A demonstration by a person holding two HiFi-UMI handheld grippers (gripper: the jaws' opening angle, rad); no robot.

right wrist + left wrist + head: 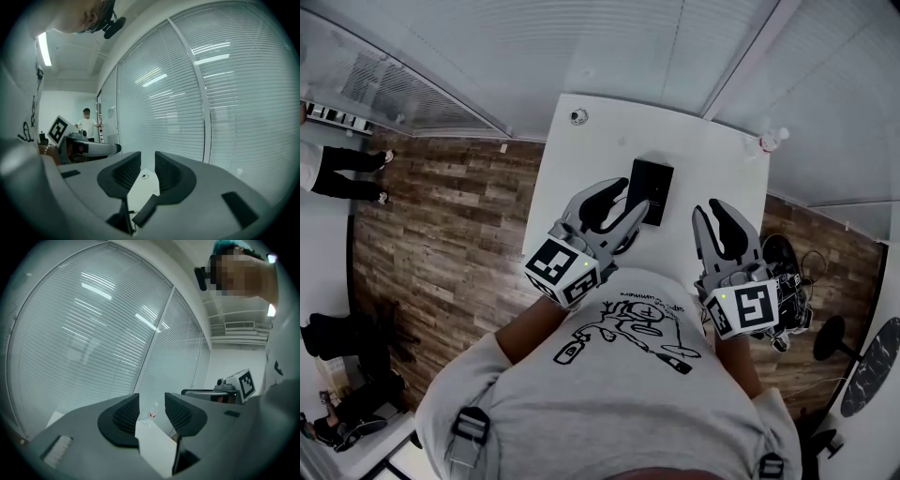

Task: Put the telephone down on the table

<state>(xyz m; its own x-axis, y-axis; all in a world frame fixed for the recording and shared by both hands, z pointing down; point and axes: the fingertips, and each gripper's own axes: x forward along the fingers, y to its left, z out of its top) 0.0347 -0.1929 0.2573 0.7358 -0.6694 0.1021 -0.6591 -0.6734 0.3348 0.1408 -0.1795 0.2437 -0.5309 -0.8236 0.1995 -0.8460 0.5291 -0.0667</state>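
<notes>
**Telephone down, left gripper crowding it**

Head view: the telephone (652, 187) lies flat on the table (581, 169), midway between its side edges. The left gripper (626, 199) hangs at its near-left corner, so a careless swing could shove it. The right gripper (712, 211) is apart.

Left gripper view: jaws clenched, empty.

Right gripper view: jaws clenched, empty, with the telephone lying below them.
</notes>
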